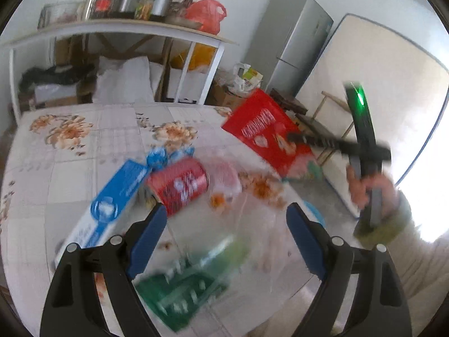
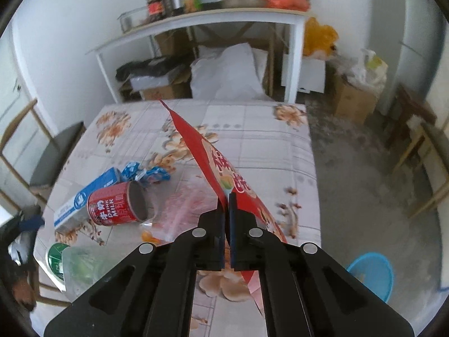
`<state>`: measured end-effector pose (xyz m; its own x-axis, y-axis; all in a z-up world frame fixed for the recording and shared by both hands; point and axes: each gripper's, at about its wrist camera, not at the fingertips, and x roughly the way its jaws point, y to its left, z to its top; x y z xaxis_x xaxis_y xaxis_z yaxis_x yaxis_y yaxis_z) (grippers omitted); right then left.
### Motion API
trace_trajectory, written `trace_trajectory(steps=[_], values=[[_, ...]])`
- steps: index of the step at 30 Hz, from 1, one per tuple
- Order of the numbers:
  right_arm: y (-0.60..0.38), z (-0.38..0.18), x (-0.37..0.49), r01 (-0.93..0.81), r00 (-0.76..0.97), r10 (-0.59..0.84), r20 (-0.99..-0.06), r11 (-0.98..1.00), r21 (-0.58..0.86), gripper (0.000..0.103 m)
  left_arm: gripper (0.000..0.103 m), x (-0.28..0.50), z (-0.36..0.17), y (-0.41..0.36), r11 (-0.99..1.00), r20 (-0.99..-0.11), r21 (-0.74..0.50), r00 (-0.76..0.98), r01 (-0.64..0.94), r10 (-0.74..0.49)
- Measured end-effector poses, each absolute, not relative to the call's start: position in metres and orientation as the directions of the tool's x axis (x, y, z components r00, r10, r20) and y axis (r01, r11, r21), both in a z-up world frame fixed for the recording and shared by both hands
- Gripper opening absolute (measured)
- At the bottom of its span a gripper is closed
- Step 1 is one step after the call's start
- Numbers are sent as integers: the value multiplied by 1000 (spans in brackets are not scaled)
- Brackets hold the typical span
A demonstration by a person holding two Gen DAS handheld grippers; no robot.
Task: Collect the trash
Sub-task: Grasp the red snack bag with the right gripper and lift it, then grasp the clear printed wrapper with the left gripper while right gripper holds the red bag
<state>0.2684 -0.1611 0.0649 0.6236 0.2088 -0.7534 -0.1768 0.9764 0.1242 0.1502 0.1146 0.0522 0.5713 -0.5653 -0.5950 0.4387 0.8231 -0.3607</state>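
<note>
One red snack bag (image 2: 216, 168) pinched in my right claw (image 2: 226, 205).
My left claw (image 1: 226, 219) hangs spread above the bench (image 2: 266, 146), the red can (image 1: 179, 186) just beyond its fingertips.

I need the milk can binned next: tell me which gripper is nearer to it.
Left. The left gripper hangs open just beside the red milk can; the right gripper is farther off, shut on the red packet.

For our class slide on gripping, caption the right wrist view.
Right gripper shut on a red snack bag above the floral table; red can lies nearby.
</note>
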Motion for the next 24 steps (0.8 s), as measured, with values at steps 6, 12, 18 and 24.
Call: trace_trajectory(steps=[6, 12, 18, 24], values=[[-182, 63, 260, -143, 630, 234, -740, 972, 186, 1, 80, 221, 63, 70, 819, -728, -283, 444, 499, -522], [-200, 61, 257, -109, 646, 270, -714, 958, 264, 1, 75, 276, 32, -6, 799, -856, -207, 292, 564, -427], [-220, 59, 252, -76, 654, 298, -695, 940, 332, 1, 68, 309, -5, -50, 811, -930, -134, 211, 570, -302], [-234, 57, 248, -64, 656, 317, -685, 928, 367, 1, 52, 325, -27, -69, 815, -958, -60, 196, 576, -209]])
